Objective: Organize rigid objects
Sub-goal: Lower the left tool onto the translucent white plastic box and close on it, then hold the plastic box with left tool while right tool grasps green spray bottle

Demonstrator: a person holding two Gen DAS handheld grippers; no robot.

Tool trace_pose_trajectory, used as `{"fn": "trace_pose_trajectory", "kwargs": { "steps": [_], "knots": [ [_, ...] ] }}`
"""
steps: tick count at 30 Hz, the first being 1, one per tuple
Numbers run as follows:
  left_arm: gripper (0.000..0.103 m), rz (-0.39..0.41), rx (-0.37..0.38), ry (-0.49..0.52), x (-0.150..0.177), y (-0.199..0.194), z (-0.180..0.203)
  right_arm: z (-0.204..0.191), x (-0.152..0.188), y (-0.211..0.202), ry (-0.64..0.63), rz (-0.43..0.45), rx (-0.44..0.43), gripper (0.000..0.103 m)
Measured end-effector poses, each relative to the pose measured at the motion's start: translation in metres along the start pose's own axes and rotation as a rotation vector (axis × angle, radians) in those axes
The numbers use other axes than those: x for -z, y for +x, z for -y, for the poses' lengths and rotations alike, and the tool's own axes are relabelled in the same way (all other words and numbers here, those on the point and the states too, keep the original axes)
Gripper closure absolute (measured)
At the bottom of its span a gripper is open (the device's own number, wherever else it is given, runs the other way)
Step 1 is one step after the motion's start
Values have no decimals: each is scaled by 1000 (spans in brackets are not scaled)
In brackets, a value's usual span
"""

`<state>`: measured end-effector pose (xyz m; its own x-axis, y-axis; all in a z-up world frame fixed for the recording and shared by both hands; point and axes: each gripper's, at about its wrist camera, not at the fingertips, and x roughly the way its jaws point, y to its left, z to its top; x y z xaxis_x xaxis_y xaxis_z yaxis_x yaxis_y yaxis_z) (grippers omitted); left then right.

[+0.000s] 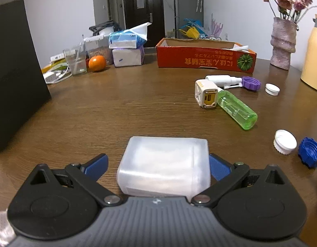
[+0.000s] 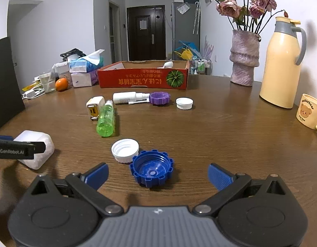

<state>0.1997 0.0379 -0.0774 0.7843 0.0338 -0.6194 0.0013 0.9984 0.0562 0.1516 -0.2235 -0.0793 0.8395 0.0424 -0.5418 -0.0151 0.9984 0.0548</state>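
- Nearest the left wrist camera, a frosted translucent plastic box (image 1: 164,164) lies on the brown wooden table (image 1: 117,107), between the blue pads of the left gripper (image 1: 158,167).
- Those jaws stand spread; the right pad (image 1: 219,168) looks to touch the box's side while the left pad (image 1: 96,164) stands apart, so nothing is clamped yet.
- From the right wrist view, the right gripper (image 2: 158,174) is also released, with a blue ribbed plastic cap (image 2: 151,167) lying mouth-up between its fingers and a white ribbed cap (image 2: 125,150) just beside that cap.
- Behind the blue cap lie a green transparent bottle (image 2: 105,119), a white-and-gold square charger (image 2: 94,108), a white spray bottle (image 2: 127,97), a purple ribbed cap (image 2: 160,98) and another white cap (image 2: 184,103).
- Farther behind these stands the red cardboard tray (image 2: 143,78), my guess for the destination.
- Risk: with one pad meeting the box first, closing may push it sideways or turn it out of the grasp.
- Risk: the smooth rounded box may slip if gripped near its edge.
- Risk: closing on the blue cap may nudge the white cap beside it.
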Motion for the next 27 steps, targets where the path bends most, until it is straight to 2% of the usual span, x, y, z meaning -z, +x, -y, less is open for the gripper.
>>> {"fn": "trace_pose_trajectory", "kwargs": {
  "steps": [5,6,7,18,27],
  "knots": [
    [2,-20,21,-20,1,10,-3,1,-1,6,-5,-7,0,0],
    [8,-22,25,-23,2,10,-3,1,-1,7,-6,-9,0,0],
    [20,-25,31,-26,2,11,-3,1,-1,8,-7,-11,1,0],
    [20,17,12,-50,3,2,-5,2,-2,13,-5,-20,-3,1],
    [20,36,-6,-59,-4,-5,-8,-10,-19,14,-38,11,-29,1]
  ]
}}
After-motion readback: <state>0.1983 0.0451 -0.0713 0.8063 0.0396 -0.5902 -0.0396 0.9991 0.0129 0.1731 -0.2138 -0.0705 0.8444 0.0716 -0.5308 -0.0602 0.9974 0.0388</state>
